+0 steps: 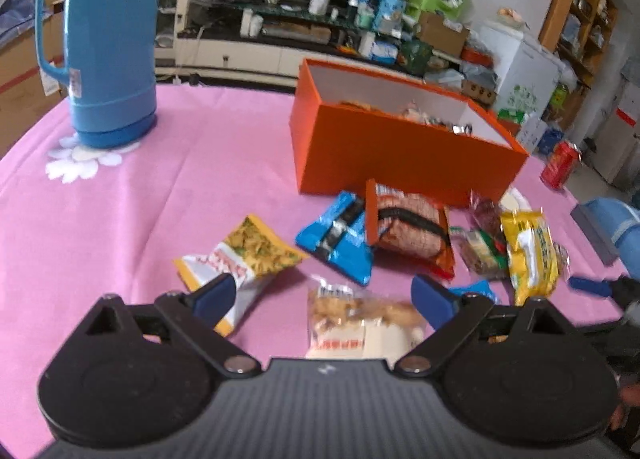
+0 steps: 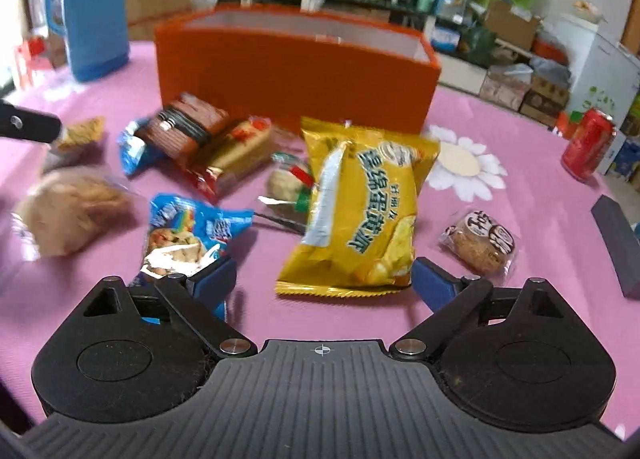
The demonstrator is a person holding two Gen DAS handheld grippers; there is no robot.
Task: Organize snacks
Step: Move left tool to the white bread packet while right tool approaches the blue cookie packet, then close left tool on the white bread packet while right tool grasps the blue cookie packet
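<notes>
An orange box (image 1: pixel 400 147) (image 2: pixel 296 67) stands on the pink tablecloth with some snacks inside. Loose snack packs lie in front of it. My left gripper (image 1: pixel 324 299) is open above a clear pack of pale biscuits (image 1: pixel 360 319), which lies between its blue pads without touching them. A yellow-green pack (image 1: pixel 248 251) lies by its left pad, and a blue pack (image 1: pixel 340 239) and an orange-red pack (image 1: pixel 412 231) lie farther on. My right gripper (image 2: pixel 324 279) is open; the lower end of a yellow bag (image 2: pixel 364 207) lies between its pads. A blue cookie pack (image 2: pixel 188 235) lies at its left pad.
A tall blue thermos (image 1: pixel 108 43) (image 2: pixel 92 7) stands at the back left of the table (image 1: pixel 160 187). A red can (image 1: pixel 560 165) (image 2: pixel 588 143) stands at the right edge. A round wrapped cookie (image 2: pixel 480 243) and a dark block (image 2: pixel 618 247) lie to the right. Cluttered shelves fill the room behind.
</notes>
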